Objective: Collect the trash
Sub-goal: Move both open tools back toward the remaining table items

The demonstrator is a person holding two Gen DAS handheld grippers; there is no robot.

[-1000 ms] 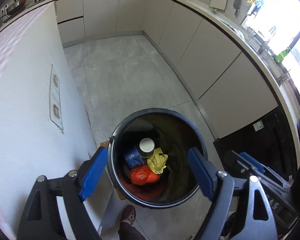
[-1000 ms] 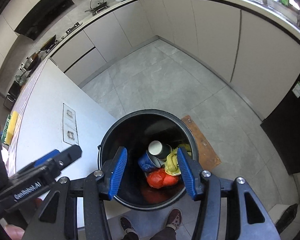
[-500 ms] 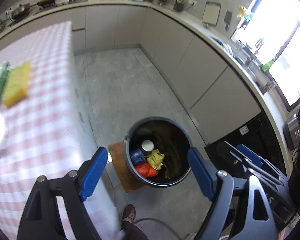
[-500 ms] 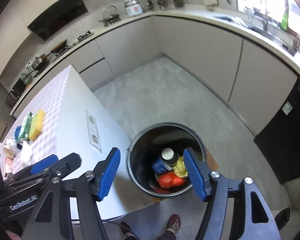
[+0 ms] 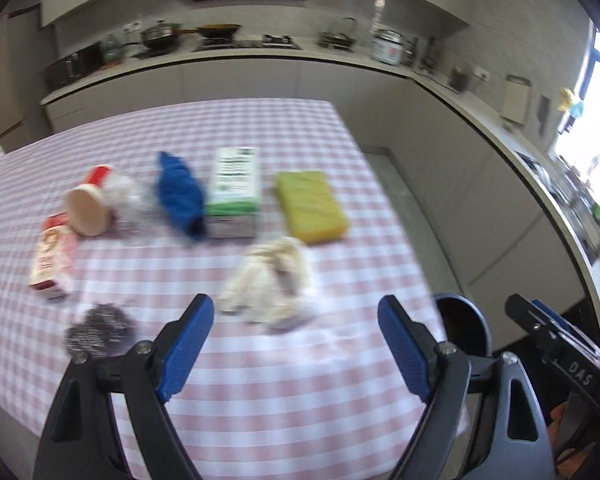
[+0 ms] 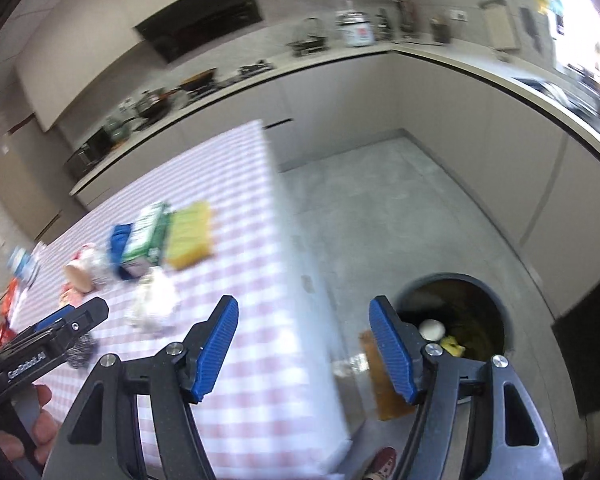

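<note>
My left gripper point(image 5: 294, 312) is open and empty above the pink checked table point(image 5: 260, 392). Just beyond its fingers lies a crumpled white tissue point(image 5: 272, 280). Farther back sit a yellow sponge point(image 5: 310, 206), a green and white box point(image 5: 234, 192), a blue cloth point(image 5: 180, 196), a tipped paper cup point(image 5: 88, 208), a small red and white carton point(image 5: 54, 264) and a steel scourer point(image 5: 98, 330). My right gripper point(image 6: 304, 312) is open and empty over the table's edge. The dark trash bin point(image 6: 452, 316) stands on the floor to its right, with trash inside.
The table's right edge point(image 6: 320, 320) drops to the grey tiled floor point(image 6: 400, 216). A brown mat point(image 6: 384, 380) lies under the bin. Cabinets and a cluttered counter point(image 5: 260, 52) run along the back and right. A shoe point(image 6: 382, 466) shows by the table.
Both grippers have lifted and swung left, away from the bin toward the tabletop. The table's trash now fills the left view. The right jaws stand wider than a second ago.
</note>
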